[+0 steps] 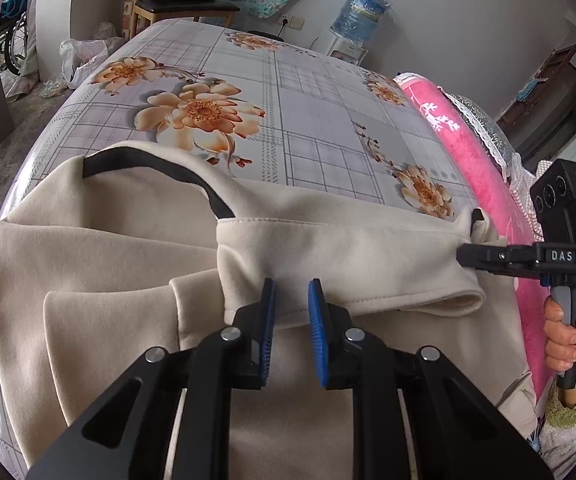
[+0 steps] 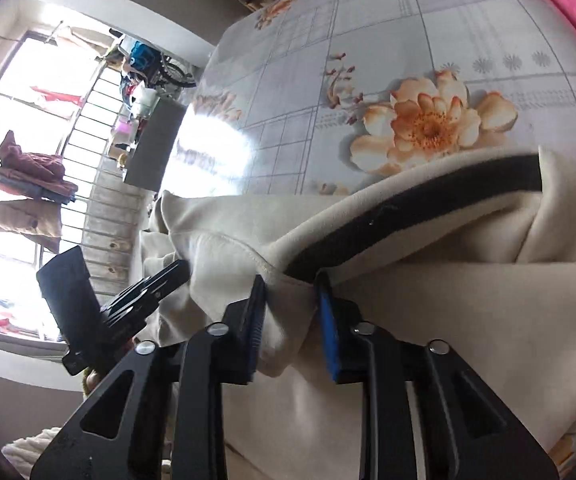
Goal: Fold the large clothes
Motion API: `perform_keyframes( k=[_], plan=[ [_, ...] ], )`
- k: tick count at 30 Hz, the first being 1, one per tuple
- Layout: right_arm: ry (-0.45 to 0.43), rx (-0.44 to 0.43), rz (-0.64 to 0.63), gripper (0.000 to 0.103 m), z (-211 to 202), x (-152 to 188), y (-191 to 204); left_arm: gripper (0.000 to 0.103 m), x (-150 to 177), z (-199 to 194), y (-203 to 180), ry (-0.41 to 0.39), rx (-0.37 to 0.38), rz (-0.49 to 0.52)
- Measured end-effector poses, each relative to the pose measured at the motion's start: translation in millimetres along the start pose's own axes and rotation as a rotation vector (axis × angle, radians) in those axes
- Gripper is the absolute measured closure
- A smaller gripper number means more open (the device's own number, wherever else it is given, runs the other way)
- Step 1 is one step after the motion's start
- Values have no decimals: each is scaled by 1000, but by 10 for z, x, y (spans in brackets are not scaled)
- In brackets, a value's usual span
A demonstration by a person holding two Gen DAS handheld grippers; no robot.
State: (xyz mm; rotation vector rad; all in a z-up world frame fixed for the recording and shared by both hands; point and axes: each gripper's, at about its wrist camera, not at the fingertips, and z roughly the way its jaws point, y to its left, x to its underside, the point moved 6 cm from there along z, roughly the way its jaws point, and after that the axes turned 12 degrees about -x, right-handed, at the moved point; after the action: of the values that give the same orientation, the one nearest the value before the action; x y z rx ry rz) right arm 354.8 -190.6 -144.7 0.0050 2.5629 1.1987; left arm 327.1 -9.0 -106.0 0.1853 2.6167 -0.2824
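On bed (image 1: 320, 92): 1 cream garment (image 1: 119, 264)

Bed (image 1: 308, 92) with floral checked sheet, cream garment (image 1: 99, 264) spread on it, pink blanket (image 1: 476, 152) along its edge

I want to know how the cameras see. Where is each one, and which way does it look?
Left wrist: sits on the left gripper, looks down over the cream garment and flowered bed sheet; a hand holds the right gripper.
Right wrist: sits on the right gripper, tilted, looks across the garment toward a window; the left gripper shows.
Shared: garment, sheet, each other's gripper.
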Motion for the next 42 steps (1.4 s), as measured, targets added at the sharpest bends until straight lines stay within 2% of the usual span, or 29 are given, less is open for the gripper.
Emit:
perform_keyframes(
  k=[3,6,7,9,11,14,16,19,21,23,25,28,30,32,33,38,39,42],
  plan=[
    [-68,88,-107,85,-82,-174,84,91,40,-8,-111,21,41,5],
    [-1,184,-137,83,110,-124,-29,91,81,-17,-196,-7,-6,61],
    [33,216,-131,82,192,-66,-91,90,88,-16,-197,-9,-8,68],
    [40,236,-130,81,179,-3,-85,90,87,-26,-171,-6,0,65],
    [-5,268,-133,74,37,10,2,90,81,-31,-132,2,8,58],
    [-102,348,-221,70,-167,-10,240,90,81,-41,-100,4,8,61],
    [-113,314,-272,70,-112,42,414,90,88,-54,-93,4,8,61],
    [-72,257,-356,70,155,142,550,90,96,-107,-76,-10,-6,69],
    [-19,293,-402,70,373,200,492,90,98,-198,-54,-32,-20,75],
    [27,352,-418,70,488,287,380,90,75,-326,-39,-66,-2,73],
    [5,371,-446,70,461,342,407,90,7,-449,-46,-108,26,67],
    [3,381,-437,70,446,343,422,90,-156,-439,-107,-128,2,64],
    [1,389,-443,70,448,366,430,90,-210,-247,-137,-83,-43,69],
    [-2,394,-447,70,430,368,415,90,-126,62,-93,29,-120,75],
    [-1,403,-452,70,420,388,417,90,-82,107,-59,28,-111,59],
    [-11,488,-495,69,232,628,489,89,110,-200,159,-23,-141,39],
    [-16,501,-493,60,166,689,518,89,169,-298,240,-35,-141,27],
    [-38,450,-487,52,-35,948,682,89,379,-651,502,-83,-118,-27]
  ],
)
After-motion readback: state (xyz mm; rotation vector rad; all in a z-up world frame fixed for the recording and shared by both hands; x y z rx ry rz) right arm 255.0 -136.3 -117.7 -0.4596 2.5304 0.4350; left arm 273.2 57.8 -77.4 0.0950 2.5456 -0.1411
